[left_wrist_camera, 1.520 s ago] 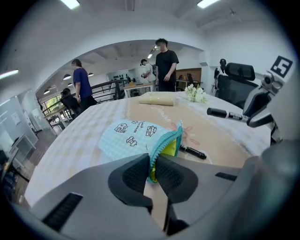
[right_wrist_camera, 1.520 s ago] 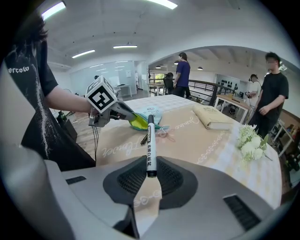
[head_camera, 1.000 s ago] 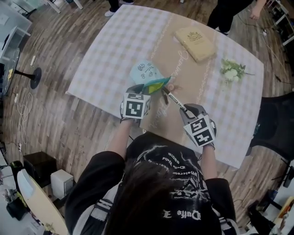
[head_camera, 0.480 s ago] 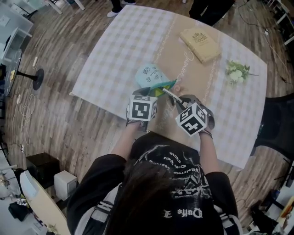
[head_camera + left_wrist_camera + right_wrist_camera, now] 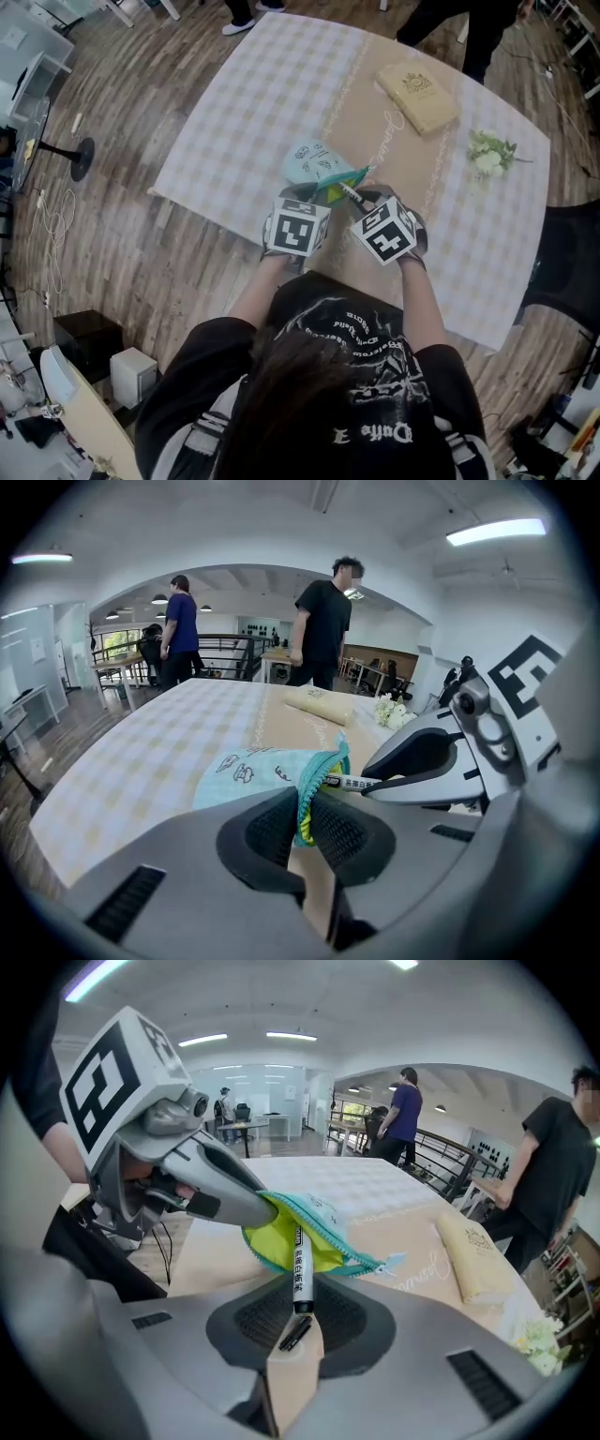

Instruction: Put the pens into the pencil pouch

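Note:
A teal pencil pouch (image 5: 312, 161) with a yellow lining (image 5: 281, 1241) lies on the table. My left gripper (image 5: 316, 193) is shut on the pouch's zipper edge (image 5: 305, 803) and holds its mouth up and open. My right gripper (image 5: 363, 202) is shut on a white pen (image 5: 300, 1267) with black print. The pen (image 5: 350, 194) points forward, and its front end reaches into the open mouth against the lining. In the left gripper view the pen (image 5: 360, 783) comes in from the right, carried by the right gripper (image 5: 422, 761). I cannot see whether the pouch holds anything else.
A tan book (image 5: 419, 91) and a bunch of white flowers (image 5: 490, 153) lie at the far side of the checked tablecloth (image 5: 244, 112). Two people (image 5: 323, 621) stand beyond the table's far edge. The table's near edge is close under both grippers.
My right gripper has carried the pen leftward to the pouch, and the pen's tip now sits in the open mouth. The left gripper has kept its hold on the pouch.

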`<act>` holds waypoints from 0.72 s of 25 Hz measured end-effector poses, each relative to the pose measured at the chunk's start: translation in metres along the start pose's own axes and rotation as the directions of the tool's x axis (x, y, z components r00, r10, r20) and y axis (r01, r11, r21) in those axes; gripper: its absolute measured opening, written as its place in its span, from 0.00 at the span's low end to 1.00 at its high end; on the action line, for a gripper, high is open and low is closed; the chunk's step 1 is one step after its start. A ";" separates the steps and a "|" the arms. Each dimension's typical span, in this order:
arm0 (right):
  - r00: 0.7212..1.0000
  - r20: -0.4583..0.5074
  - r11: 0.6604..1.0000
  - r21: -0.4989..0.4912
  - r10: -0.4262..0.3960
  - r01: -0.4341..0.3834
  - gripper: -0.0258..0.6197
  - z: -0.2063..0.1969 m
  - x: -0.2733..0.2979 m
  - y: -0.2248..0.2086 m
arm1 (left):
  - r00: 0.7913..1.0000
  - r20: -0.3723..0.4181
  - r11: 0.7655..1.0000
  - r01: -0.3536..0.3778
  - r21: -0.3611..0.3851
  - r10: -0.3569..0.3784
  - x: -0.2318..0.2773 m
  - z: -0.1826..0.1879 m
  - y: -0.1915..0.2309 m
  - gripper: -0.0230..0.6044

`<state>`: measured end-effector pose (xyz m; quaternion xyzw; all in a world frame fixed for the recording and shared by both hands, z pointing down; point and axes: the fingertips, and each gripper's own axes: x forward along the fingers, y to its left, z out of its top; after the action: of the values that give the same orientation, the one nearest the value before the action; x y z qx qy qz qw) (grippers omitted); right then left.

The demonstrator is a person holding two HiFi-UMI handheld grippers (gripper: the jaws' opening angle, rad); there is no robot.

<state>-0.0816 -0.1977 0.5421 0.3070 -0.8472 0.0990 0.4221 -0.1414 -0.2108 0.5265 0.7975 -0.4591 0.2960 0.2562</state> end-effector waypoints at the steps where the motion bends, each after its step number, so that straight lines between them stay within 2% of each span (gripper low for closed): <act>1: 1.000 0.007 1.000 0.002 0.009 -0.009 0.16 0.005 0.003 -0.001 | 1.000 0.001 1.000 0.007 0.006 -0.007 0.001 0.002 0.000 0.11; 5: 0.999 0.000 0.999 -0.029 0.037 -0.037 0.16 0.022 0.017 -0.012 | 1.000 -0.004 0.999 0.030 0.017 -0.030 0.008 0.012 0.002 0.11; 8: 0.998 0.004 0.997 -0.051 0.056 -0.056 0.16 0.029 0.025 -0.006 | 0.995 0.022 0.993 0.097 0.068 -0.099 0.002 0.010 -0.006 0.11; 12: 0.996 0.017 0.994 -0.067 0.087 -0.085 0.16 0.032 0.028 0.014 | 0.980 0.048 0.975 0.186 0.120 -0.193 -0.015 -0.005 -0.015 0.11; 18: 0.991 0.024 0.989 -0.076 0.130 -0.128 0.16 0.038 0.036 0.024 | 0.948 0.030 0.944 0.314 0.105 -0.318 -0.023 -0.013 -0.014 0.11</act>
<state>-0.1371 -0.2105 0.5484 0.2370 -0.8744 0.0899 0.4137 -0.1413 -0.1821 0.5171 0.8790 -0.3160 0.2549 0.2499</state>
